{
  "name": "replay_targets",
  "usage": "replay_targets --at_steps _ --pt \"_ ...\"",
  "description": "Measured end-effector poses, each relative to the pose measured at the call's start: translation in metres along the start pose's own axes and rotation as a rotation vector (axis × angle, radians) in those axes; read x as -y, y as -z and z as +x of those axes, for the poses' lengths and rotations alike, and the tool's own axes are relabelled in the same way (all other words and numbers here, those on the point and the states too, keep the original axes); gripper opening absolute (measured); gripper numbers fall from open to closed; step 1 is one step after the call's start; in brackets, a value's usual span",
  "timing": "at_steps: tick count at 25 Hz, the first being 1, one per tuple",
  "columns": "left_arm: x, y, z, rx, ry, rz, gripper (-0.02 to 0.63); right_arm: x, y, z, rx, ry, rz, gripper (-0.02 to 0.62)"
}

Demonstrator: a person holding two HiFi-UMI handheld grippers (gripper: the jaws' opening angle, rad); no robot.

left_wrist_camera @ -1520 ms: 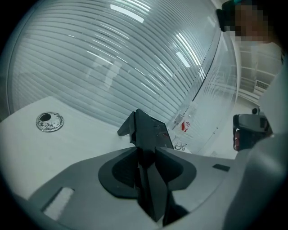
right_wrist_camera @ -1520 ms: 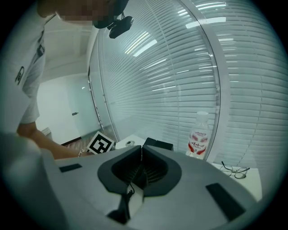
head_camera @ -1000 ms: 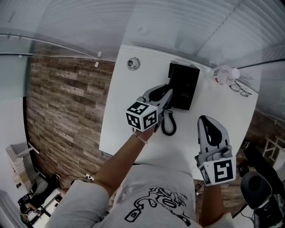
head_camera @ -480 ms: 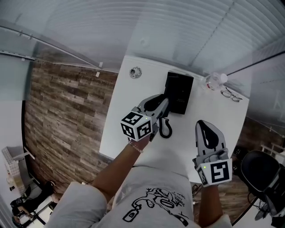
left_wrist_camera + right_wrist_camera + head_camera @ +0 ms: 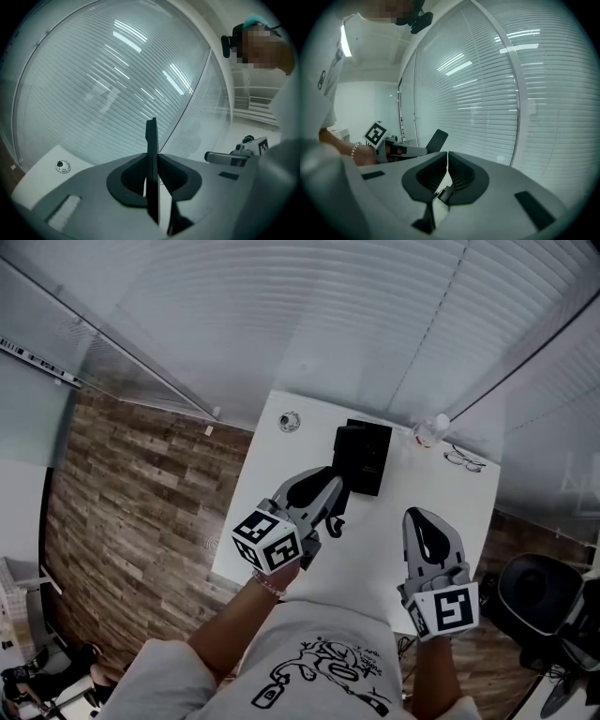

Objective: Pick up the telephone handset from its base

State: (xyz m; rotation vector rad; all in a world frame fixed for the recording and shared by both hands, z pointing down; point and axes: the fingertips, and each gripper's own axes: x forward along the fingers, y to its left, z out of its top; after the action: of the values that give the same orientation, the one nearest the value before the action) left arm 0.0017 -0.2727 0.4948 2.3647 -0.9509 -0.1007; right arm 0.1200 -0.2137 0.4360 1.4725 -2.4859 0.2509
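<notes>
Clamping the handset (image 5: 151, 140) off its base (image 5: 361, 454), jaws of left gripper (image 5: 332, 487); right gripper (image 5: 422, 517) jaws together, empty; bottle (image 5: 429, 432), glasses (image 5: 464, 461) nearby.

Cool, even overhead light fills the room, with strip-light glare streaking the blinds (image 5: 497, 93) far ahead. Both gripper views bow heavily toward black round edges; the right gripper (image 5: 447, 157) blurs near the lens. The wood floor (image 5: 131, 484) lies dimmer at left.
</notes>
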Motion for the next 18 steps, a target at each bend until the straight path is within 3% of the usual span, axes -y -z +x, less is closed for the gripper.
replay_targets --at_steps 6,18 --pt "0.053 -0.031 -0.043 0.061 0.043 0.021 0.066 -0.018 -0.035 -0.037 0.052 0.017 -0.019 0.006" --pt "0.117 -0.076 -0.093 0.163 0.108 0.055 0.066 -0.034 -0.09 -0.084 0.152 0.024 -0.072 0.006"
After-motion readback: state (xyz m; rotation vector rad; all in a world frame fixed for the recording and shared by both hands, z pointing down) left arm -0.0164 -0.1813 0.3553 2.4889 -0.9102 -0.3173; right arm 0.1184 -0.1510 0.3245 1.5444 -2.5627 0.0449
